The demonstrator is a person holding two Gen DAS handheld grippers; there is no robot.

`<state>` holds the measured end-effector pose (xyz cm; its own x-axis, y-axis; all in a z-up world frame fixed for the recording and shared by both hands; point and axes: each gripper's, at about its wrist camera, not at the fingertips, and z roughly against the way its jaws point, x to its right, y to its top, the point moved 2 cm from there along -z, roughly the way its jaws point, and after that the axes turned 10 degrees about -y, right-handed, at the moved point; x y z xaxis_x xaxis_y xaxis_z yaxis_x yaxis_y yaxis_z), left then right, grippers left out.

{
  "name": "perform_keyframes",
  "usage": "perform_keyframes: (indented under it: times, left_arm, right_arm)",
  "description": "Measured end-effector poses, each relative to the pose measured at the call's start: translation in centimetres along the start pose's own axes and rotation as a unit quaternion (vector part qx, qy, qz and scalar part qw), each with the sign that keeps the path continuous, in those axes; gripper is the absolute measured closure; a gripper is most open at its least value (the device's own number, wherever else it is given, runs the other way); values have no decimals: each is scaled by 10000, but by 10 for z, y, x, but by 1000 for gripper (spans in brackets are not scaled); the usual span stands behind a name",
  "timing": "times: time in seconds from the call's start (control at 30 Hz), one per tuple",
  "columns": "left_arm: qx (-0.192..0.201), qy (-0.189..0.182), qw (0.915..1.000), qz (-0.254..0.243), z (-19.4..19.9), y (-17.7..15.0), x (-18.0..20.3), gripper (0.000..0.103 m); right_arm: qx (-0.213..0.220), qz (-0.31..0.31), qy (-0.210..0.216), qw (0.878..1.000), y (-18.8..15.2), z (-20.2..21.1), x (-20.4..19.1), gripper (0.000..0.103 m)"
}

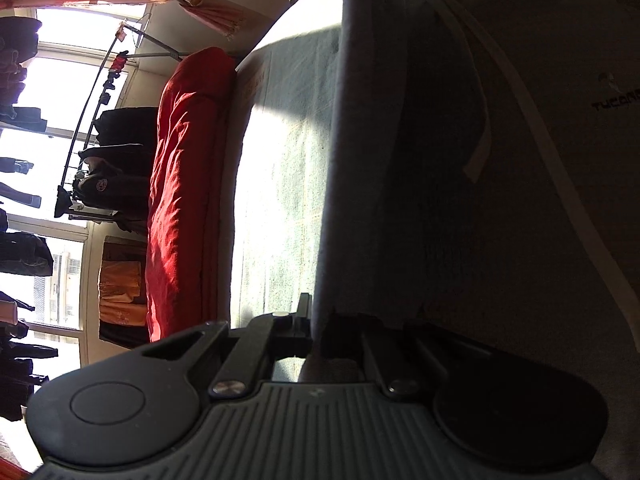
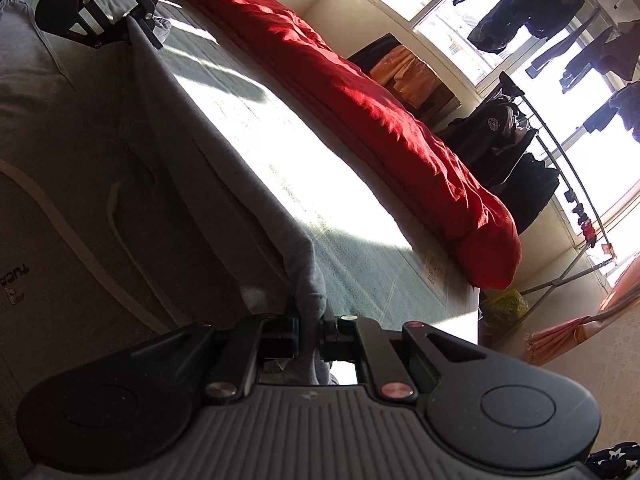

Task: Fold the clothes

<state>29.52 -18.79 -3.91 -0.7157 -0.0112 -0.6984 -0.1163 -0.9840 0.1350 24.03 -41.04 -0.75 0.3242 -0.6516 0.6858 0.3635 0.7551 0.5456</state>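
So I've got the grey sweatshirt (image 2: pixel 80 168) pinched along one side edge, a tool at each end of it. My right tool (image 2: pixel 309 332) is clamped down on a bunch of the grey fabric right at its tips, and my left tool (image 1: pixel 316 320) is closed on the same edge further along; from the right wrist view it sits way off at the far end. The held edge runs straight between the two tools, lifted into a ridge, with the rest of the sweatshirt lying flat on the bed (image 2: pixel 340 264) to the inside. It's a pale green sheet, sun blasting across it, a rolled red duvet (image 2: pixel 360 100) along the far side, laundry (image 2: pixel 532 12) hanging by the window.
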Motion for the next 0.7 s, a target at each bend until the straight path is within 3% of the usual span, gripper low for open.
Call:
perform_keyframes:
  times: [0.37,0.57,0.7]
  left_arm:
    - [310,175,9994,-40,40,-2,73,101]
    - [262,241,9993,-124,47,-8,110,101]
    - [286,207,9989,-324,46,-6,130,101]
  right_arm:
    - [-31,59,167,9998,-40,36,-30,94]
    - [-60,107,289,9995,-60,48,-54,94]
    - [-148,611,162,9979,-76,47,-82,94]
